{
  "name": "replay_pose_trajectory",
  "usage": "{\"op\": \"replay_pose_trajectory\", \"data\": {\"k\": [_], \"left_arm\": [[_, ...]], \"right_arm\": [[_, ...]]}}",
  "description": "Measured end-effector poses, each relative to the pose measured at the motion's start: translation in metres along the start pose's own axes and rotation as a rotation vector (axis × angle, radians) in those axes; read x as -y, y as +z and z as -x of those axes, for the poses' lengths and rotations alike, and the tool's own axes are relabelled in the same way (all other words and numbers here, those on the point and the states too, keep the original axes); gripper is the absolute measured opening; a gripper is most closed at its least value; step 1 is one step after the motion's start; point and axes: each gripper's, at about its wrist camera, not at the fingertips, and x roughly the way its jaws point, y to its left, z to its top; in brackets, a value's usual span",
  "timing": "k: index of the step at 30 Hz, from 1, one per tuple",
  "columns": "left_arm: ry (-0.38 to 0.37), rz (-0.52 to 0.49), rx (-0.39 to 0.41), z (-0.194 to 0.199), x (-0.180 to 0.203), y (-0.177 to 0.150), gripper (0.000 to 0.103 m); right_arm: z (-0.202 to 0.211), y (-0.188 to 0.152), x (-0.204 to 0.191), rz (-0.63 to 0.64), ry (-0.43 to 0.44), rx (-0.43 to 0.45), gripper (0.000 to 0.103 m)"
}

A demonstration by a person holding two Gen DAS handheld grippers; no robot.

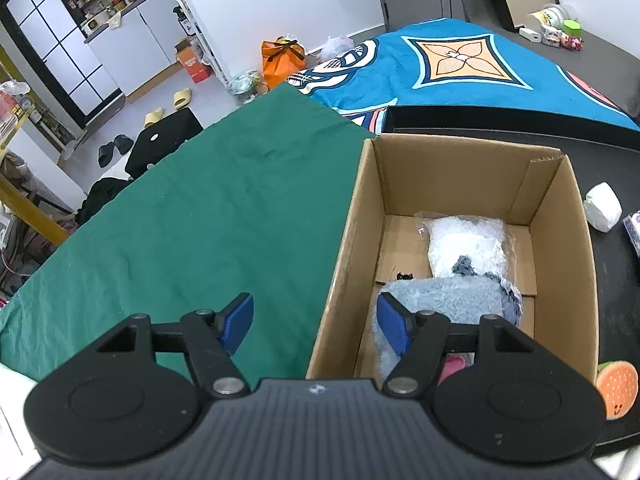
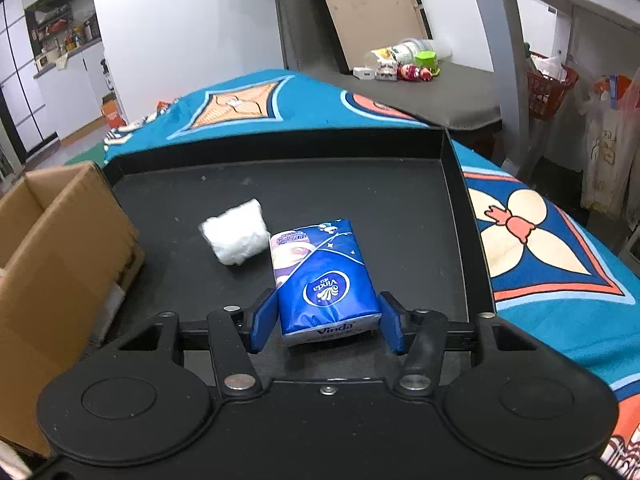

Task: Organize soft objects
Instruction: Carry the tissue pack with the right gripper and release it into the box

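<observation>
Blue-padded and low in the frame, the right gripper (image 2: 327,326) brackets the near end of a blue tissue pack (image 2: 322,280) lying on a black tray (image 2: 456,216); its pads sit just beside the pack's sides, with a sliver of gap on the right, so whether they press cannot be told; no lift is evident. A white wad of wrap (image 2: 235,237) lies on the tray at centre left, touching the pack's far corner; both appear to await sorting.

In the left wrist view, the left gripper (image 1: 317,322) hangs at a middling spread with nothing between its pads, straddling the near left wall of a cardboard box (image 1: 568,240); one pad is over the green cloth (image 1: 180,208), the other over the box.

Inside the box, right of centre: a bubble-wrap bag (image 1: 464,240) at the far end, a grey-blue fuzzy item (image 1: 448,300) nearer, and something pink at the bottom, mostly hidden; an orange plush piece (image 1: 618,386) lies outside at lower right. By this showing the job looks partly done, with three pieces left.
</observation>
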Motion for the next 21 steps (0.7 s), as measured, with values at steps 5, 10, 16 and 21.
{"op": "replay_pose_trajectory", "data": {"k": [5, 10, 16, 21], "left_arm": [[-0.013, 0.000, 0.002, 0.004, -0.002, -0.004, 0.067], [-0.027, -0.009, 0.008, 0.008, -0.002, -0.007, 0.067], [-0.040, -0.012, 0.018, 0.014, -0.004, -0.012, 0.067], [-0.056, -0.003, 0.028, 0.019, -0.011, -0.015, 0.067]], "right_arm": [[0.016, 0.005, -0.003, 0.011, -0.019, 0.026, 0.052], [0.030, 0.008, -0.006, 0.016, -0.019, 0.044, 0.052], [0.047, 0.014, -0.012, 0.012, 0.002, 0.076, 0.052], [0.059, 0.018, -0.022, 0.017, 0.022, 0.099, 0.053]]}}
